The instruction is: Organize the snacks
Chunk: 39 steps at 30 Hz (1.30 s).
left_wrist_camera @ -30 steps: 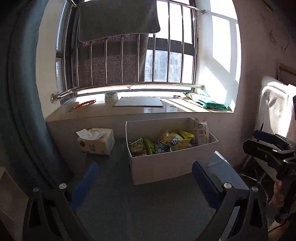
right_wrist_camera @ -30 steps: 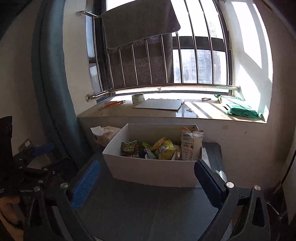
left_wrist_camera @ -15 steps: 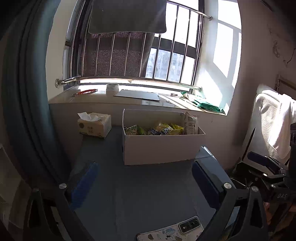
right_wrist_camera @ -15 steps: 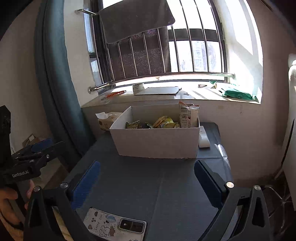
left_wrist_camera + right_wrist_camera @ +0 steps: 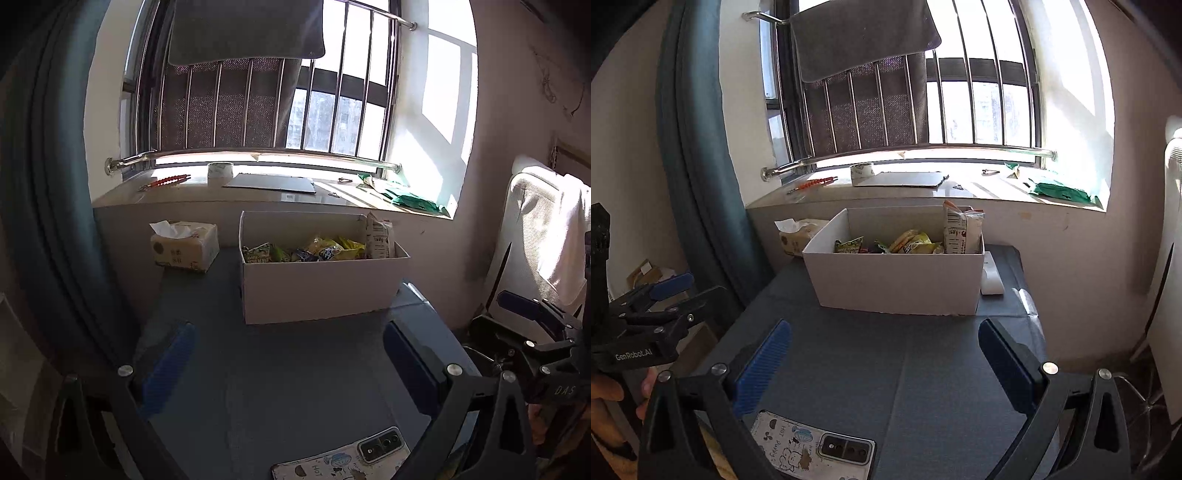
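With the snack packets (image 5: 908,242) inside the white box (image 5: 897,280) at the counter's (image 5: 886,369) far edge, both hand-held grippers, left (image 5: 288,369) and right (image 5: 882,365), stood released and empty at the near edge, so organizing appeared finished or paused, any next move requiring a fresh reach.

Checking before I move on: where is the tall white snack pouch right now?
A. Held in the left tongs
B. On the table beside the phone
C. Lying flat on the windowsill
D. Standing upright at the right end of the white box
D: the tall white snack pouch stands upright inside the white box at its right end, above the other packets, and both tongs, left and right, are open and empty.
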Each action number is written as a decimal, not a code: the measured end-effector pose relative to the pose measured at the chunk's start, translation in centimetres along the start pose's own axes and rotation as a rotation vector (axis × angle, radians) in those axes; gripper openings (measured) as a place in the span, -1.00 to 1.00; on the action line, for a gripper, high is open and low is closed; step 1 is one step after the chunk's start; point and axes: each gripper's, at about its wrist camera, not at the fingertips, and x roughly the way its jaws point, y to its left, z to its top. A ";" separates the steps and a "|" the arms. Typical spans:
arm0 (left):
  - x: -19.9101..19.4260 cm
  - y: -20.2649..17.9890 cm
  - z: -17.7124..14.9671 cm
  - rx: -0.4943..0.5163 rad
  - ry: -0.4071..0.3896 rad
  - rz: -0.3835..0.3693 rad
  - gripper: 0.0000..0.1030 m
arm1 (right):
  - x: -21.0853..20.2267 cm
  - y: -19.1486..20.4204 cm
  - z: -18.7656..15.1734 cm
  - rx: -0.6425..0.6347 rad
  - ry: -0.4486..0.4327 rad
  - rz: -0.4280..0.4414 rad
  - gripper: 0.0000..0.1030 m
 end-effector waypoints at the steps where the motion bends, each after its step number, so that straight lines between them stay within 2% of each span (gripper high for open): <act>1: 0.0 0.0 0.0 0.002 0.000 0.003 1.00 | 0.0 0.0 0.0 0.000 -0.001 0.002 1.00; 39: 0.4 -0.3 -0.4 0.018 0.015 -0.009 1.00 | 0.0 0.3 0.0 0.005 0.005 0.024 1.00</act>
